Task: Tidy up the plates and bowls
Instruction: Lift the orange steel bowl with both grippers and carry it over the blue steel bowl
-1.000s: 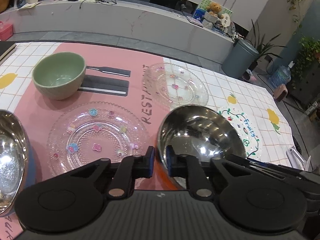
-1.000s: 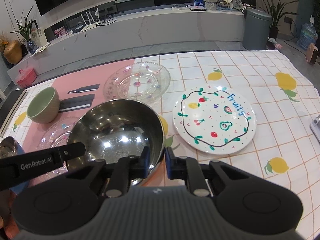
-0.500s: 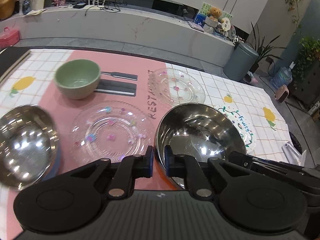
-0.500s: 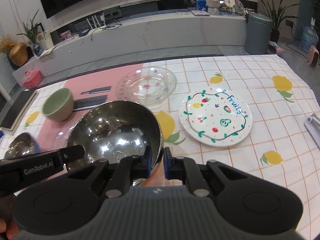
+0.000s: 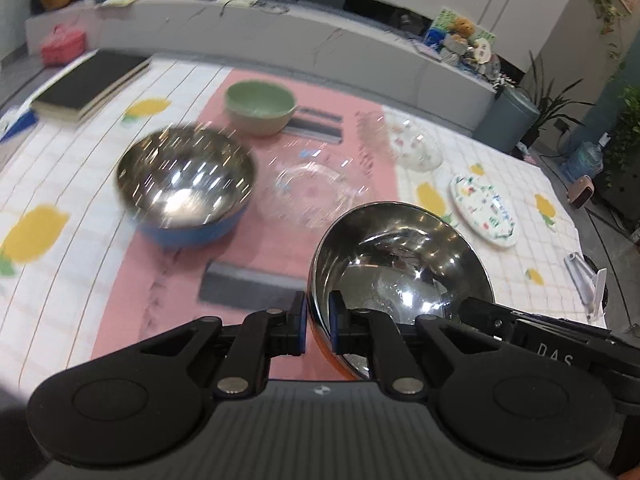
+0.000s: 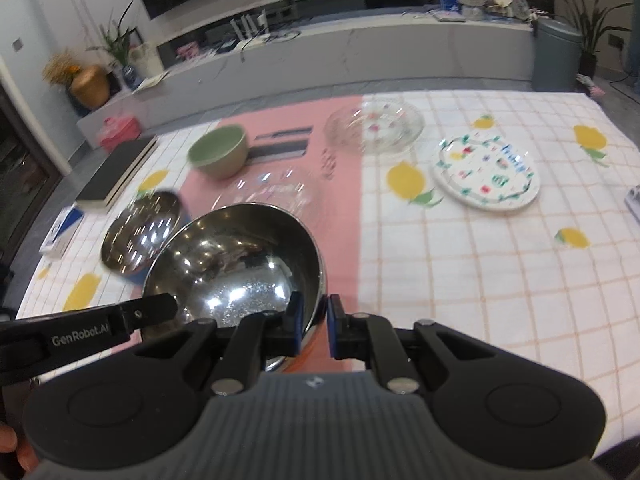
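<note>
— Looking at the left wrist view: what does the left gripper (image 5: 318,322) hold?

— Its jaws are clamped on the near rim of a steel bowl (image 5: 400,264), one finger inside and one outside. The bowl sits low and right of centre, tilted, with an orange underside showing below the rim.

— And the right gripper (image 6: 312,326)?

— Also pinched on that bowl (image 6: 236,264), at its right rim, seen at lower centre of the right wrist view. In that view the left gripper's finger reaches in from the lower left edge to the bowl's near-left rim.

— Where is the other steel bowl?

— A blue bowl (image 5: 186,192) with a steel inside rests on the bench (image 5: 60,184) at centre left, blurred. In the right view it (image 6: 140,236) lies just left of the held one, partly behind it.

— The rest?

— A green bowl (image 5: 260,106) stands at upper centre, on the pink strip. A glass plate (image 5: 320,192) lies at centre, faint with blur; a second glass plate (image 6: 374,124) is at upper right of centre. A fruit plate (image 6: 486,170) rests at right on the checked cloth. A black book (image 5: 88,84) lies at upper left.
</note>
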Demonstrator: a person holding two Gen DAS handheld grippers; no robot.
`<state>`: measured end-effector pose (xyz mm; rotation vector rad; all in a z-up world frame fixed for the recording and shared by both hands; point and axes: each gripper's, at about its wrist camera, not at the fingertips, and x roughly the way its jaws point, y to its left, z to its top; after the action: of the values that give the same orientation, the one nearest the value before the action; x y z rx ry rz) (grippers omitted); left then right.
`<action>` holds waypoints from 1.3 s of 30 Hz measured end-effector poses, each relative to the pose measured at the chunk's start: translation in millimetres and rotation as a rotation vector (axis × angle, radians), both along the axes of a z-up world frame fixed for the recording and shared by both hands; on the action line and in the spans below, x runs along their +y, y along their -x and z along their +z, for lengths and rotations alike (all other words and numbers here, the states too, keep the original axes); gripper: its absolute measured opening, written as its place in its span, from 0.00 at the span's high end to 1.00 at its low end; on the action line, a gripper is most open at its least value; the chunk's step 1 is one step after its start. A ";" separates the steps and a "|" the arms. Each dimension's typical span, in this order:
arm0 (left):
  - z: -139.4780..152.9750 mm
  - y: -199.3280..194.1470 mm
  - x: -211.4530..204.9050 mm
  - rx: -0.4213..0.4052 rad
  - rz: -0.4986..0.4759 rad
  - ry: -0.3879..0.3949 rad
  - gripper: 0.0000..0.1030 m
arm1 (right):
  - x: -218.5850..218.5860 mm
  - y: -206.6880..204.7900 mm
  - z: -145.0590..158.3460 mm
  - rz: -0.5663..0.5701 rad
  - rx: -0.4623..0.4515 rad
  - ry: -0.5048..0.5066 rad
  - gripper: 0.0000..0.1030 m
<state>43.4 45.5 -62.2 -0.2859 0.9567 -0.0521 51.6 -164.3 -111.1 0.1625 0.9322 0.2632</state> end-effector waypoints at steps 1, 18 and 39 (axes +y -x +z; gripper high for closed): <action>-3.6 3.9 4.7 0.012 0.008 0.005 0.89 | 3.8 4.2 -2.6 0.010 0.010 0.000 0.90; -37.3 28.2 29.6 0.036 0.040 0.003 0.91 | 32.3 20.3 -35.8 0.060 0.102 0.023 0.90; -13.2 23.3 41.9 0.017 0.031 -0.017 0.67 | 28.1 10.7 -20.8 0.055 0.101 0.036 0.65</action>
<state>20.1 87.5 -75.5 -0.2855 0.9692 -0.0131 40.9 -136.3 -132.0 0.1180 1.0419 0.2914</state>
